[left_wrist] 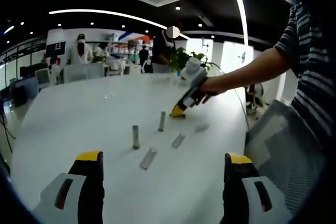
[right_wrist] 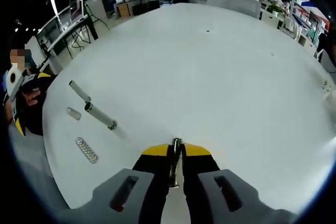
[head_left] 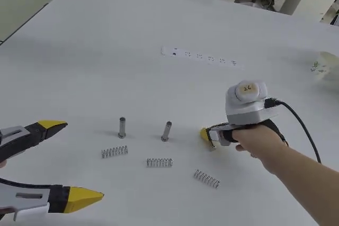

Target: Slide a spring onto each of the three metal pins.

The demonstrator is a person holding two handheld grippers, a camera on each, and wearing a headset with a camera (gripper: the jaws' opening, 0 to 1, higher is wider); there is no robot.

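Right tool clamps the third pin low over the desk, likely to stand it | two pins upright, three springs loose before them | we hold left tool wide open, empty.

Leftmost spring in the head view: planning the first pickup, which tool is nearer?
Left. The left tool is open just left of the leftmost spring; the right tool, shut on a pin, is far to its right.

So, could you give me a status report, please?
Left gripper open. Right gripper shut on one pin. Two pins upright, three springs loose on table. Power strip well beyond.
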